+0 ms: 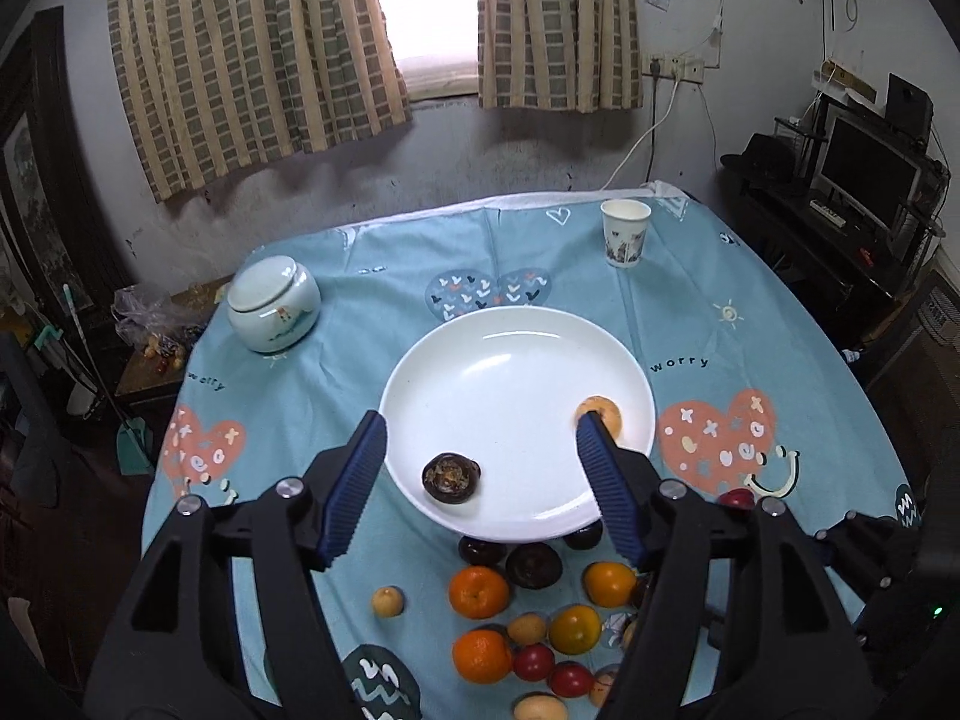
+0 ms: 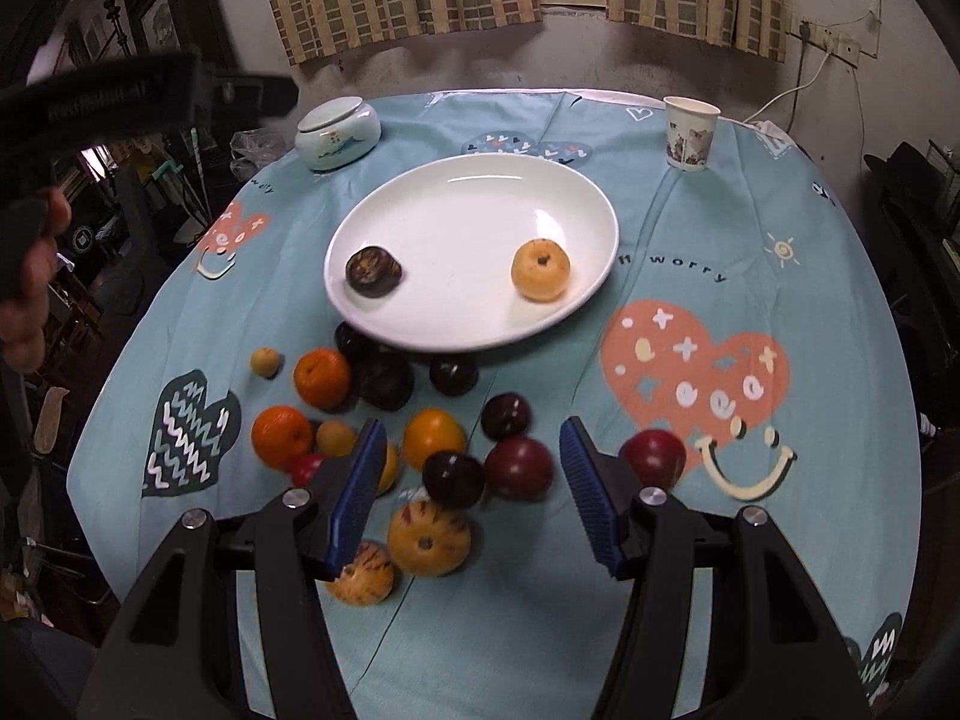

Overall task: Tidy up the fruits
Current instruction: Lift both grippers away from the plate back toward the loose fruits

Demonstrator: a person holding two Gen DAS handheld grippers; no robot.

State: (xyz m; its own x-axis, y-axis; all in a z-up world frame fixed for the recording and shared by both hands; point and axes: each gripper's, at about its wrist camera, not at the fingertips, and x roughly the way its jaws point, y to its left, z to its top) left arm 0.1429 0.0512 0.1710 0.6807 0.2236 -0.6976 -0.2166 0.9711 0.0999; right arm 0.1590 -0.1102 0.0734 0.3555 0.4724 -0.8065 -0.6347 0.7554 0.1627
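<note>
Both grippers hang with jaws spread and empty over a blue tablecloth (image 2: 540,630). The white plate (image 2: 456,192) holds a dark fruit (image 2: 373,271) and a yellow one (image 2: 540,270); the rest lie loose in front of it. The right gripper (image 2: 468,480) is nearer the pile, a dark plum (image 2: 453,478) straight ahead between its fingers, neighbours crowding close; the left gripper (image 1: 483,468) hovers over the plate's near rim.

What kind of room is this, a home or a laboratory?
Most likely a lived-in home room: a table under a printed tablecloth, checked curtains at a window, and a computer monitor on a cluttered desk.
</note>
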